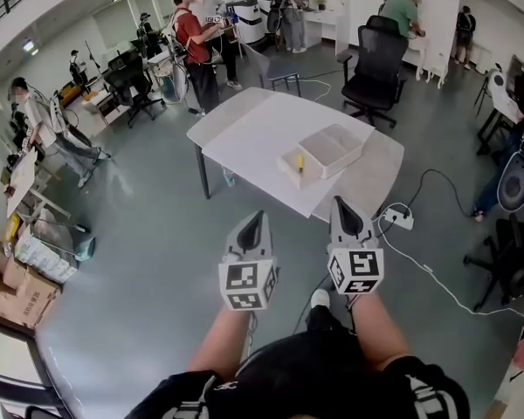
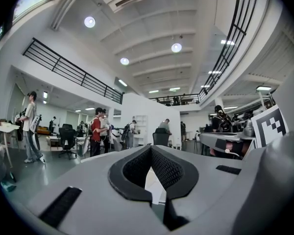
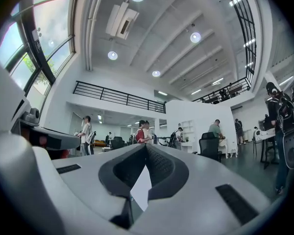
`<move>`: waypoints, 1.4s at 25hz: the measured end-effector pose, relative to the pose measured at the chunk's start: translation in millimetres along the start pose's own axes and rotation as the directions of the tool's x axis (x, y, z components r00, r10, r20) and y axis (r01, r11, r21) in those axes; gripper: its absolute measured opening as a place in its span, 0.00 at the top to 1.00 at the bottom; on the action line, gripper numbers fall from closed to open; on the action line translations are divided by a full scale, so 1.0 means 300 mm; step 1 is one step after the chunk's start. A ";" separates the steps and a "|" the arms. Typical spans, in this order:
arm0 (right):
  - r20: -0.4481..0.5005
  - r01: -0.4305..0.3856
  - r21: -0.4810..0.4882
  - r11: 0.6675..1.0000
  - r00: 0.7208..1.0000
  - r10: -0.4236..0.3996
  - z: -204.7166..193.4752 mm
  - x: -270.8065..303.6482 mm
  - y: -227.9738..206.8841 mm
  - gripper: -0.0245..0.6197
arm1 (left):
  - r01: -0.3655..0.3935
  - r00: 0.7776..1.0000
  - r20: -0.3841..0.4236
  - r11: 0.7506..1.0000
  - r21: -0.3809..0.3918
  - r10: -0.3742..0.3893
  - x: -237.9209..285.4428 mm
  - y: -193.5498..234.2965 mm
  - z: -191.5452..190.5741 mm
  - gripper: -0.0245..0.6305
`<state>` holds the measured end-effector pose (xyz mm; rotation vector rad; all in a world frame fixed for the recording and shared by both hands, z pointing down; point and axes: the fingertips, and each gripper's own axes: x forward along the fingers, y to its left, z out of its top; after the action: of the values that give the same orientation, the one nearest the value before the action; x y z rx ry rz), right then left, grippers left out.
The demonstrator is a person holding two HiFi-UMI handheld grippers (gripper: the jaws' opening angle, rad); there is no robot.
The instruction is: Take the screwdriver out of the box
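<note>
A white table point(image 1: 244, 133) stands ahead on the grey floor. On it lies a shallow white box point(image 1: 330, 149). A small yellow handle, which looks like the screwdriver point(image 1: 299, 162), shows at the box's near left end. Both grippers are held out level in front of me, well short of the table. The left gripper point(image 1: 258, 216) point(image 2: 151, 147) has its jaws together and holds nothing. Beside it, the right gripper point(image 1: 339, 201) point(image 3: 146, 145) also has its tips meeting, with nothing between them. The white tabletop shows through the gap behind each pair of tips.
A white power strip point(image 1: 398, 218) and its cable lie on the floor by the table's near right corner. A black office chair point(image 1: 374, 70) stands behind the table. Several people stand at benches further back. Cardboard boxes point(image 1: 17, 291) sit at the left.
</note>
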<state>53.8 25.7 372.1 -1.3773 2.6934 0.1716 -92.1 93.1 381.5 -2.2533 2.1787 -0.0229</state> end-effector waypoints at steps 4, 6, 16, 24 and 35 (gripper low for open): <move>-0.004 -0.023 -0.013 1.000 1.000 0.023 -0.015 0.171 -0.086 0.94 | -0.011 1.000 -0.004 1.000 -0.006 0.010 0.185 0.011 0.007 0.94; -0.008 -0.033 -0.015 0.999 0.999 0.033 -0.025 0.250 -0.128 0.94 | -0.018 1.000 -0.012 1.000 -0.008 0.018 0.273 0.023 0.008 0.94; -0.044 -0.079 -0.041 0.996 0.996 0.077 -0.094 0.602 -0.351 0.94 | -0.038 0.999 -0.032 0.999 -0.030 0.037 0.708 0.045 0.012 0.94; -0.069 -0.100 -0.020 0.995 0.993 0.099 -0.161 0.790 -0.503 0.94 | -0.063 0.996 -0.065 0.997 -0.035 0.061 0.946 0.037 -0.026 0.94; -0.099 -0.046 -0.011 0.999 0.994 0.045 -0.238 1.020 -0.495 0.94 | 0.041 0.987 -0.159 0.999 0.028 -0.036 1.162 0.169 -0.130 0.94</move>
<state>-7.1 -316.0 389.1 -1.3631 2.8104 0.1285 -131.8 -256.9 421.6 -2.3522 2.1895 -0.2435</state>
